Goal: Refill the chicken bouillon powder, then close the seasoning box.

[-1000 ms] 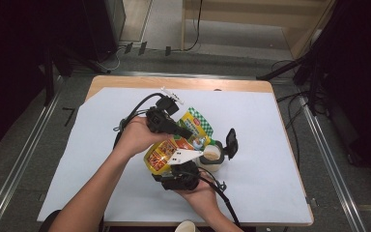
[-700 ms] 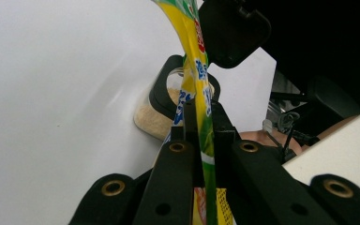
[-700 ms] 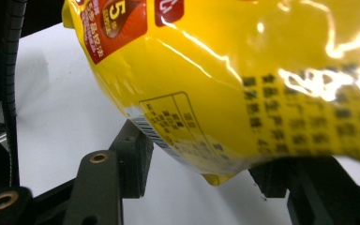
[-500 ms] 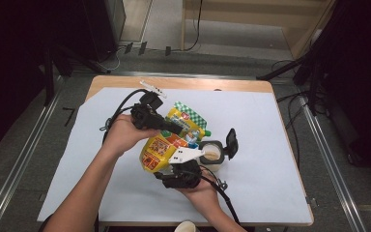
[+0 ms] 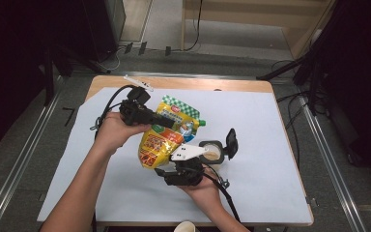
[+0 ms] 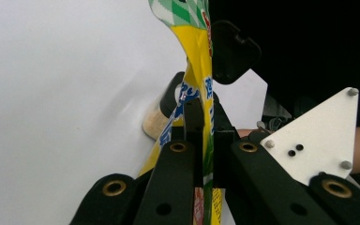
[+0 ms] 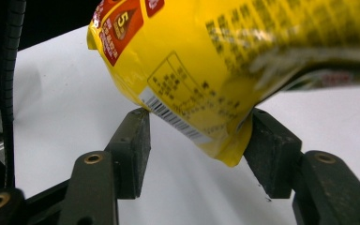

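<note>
- Left gripper [image 5: 166, 122] is clamped tight on the yellow pouch [image 5: 162, 140]; in the left gripper view the film [image 6: 194, 70] is pinched flat between the jaws, edge-on.
- Pouch hangs mid-table, above the white sheet [image 5: 270, 125], green-checked top [image 5: 176, 107] at the far end, spout toward the right. Held up this way probably so the contents run toward the spout.
- Right gripper [image 7: 194, 129] sits half-wide at the pouch's near bottom corner [image 7: 225, 150]. Jaws have just been opening with the pouch between them; pads stand at its sides, looks like a loose brace, not a clamp.
- Small jar [image 5: 211, 152] with hinged black lid [image 5: 231, 142] flipped open sits just right of the pouch, beige contents visible — likely the pour target, lid parked out of the way.
</note>
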